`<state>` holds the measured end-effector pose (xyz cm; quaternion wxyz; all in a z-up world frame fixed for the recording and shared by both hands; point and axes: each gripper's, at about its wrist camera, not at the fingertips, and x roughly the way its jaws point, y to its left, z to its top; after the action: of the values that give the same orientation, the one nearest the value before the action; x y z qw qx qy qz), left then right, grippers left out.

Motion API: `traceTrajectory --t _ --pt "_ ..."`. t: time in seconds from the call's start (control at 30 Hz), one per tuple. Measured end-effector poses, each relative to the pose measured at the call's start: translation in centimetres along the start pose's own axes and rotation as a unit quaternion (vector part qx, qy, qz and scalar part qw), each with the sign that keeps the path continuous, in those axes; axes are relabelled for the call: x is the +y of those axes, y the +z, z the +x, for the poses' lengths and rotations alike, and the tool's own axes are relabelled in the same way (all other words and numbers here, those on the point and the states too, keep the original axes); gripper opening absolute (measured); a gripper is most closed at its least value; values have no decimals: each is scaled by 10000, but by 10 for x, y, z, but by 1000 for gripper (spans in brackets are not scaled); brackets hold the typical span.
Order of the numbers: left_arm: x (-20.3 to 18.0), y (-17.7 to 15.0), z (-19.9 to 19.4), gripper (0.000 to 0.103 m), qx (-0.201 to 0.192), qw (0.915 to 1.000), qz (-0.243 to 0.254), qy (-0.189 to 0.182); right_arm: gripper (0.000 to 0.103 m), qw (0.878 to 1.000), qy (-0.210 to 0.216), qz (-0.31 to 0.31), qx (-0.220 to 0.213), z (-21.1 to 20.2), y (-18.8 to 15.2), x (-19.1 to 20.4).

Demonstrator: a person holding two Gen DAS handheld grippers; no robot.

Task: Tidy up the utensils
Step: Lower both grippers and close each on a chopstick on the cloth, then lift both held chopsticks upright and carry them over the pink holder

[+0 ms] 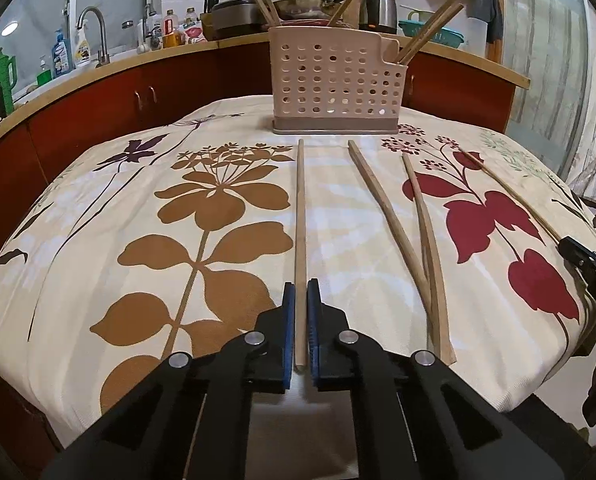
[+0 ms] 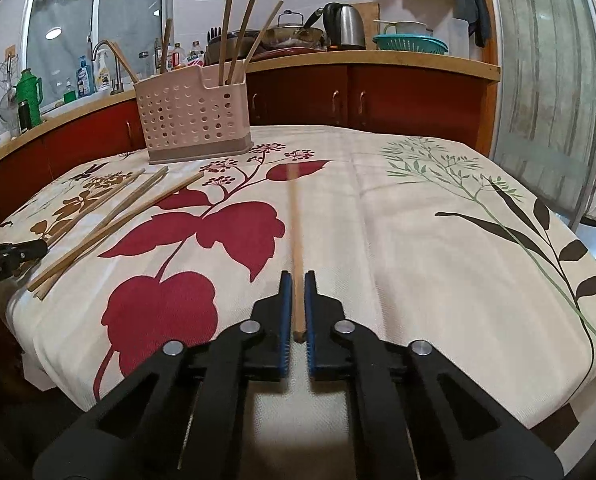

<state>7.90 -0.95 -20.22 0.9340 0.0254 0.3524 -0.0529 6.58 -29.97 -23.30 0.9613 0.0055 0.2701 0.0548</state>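
Observation:
A beige perforated utensil holder [image 1: 334,84] stands at the far side of the table with several chopsticks upright in it; it also shows in the right wrist view [image 2: 195,120]. My left gripper [image 1: 301,284] is shut on a wooden chopstick [image 1: 300,216] that points toward the holder. Two more chopsticks [image 1: 398,224] lie crossed to its right. My right gripper [image 2: 295,276] is shut on another chopstick [image 2: 295,232], lifted and blurred; it also shows in the left wrist view [image 1: 510,192]. Three chopsticks [image 2: 109,216] lie on the cloth at the left.
The table carries a floral cloth [image 1: 201,216]. Behind it runs a wooden counter [image 2: 378,58] with red cabinets, a sink tap [image 1: 93,32], bottles, a kettle [image 2: 344,26] and a green colander [image 2: 410,42]. The right gripper's body [image 1: 590,264] is at the table's right edge.

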Motion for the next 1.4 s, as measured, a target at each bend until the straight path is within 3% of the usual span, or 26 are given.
traceTrajectory --t 0.2,0.6,0.97,1.17,1.4 --pt "0 1 -7 7 -107 9999 -5 -26 6 9999 -36 -39 -132 -11 9 4" --pt "0 18 -55 7 -1000 9947 214 134 6 9968 -42 -233 -761 -55 48 17" --pt "10 38 -102 7 -1555 9875 164 181 6 9927 0 -339 -1161 -88 74 31" --pt "16 52 -124 7 -1674 9857 128 163 6 9903 67 -316 -1349 -105 90 33" --pt "22 67 -139 7 -1478 9890 23 -58 6 9897 158 -256 -1399 -115 107 34"
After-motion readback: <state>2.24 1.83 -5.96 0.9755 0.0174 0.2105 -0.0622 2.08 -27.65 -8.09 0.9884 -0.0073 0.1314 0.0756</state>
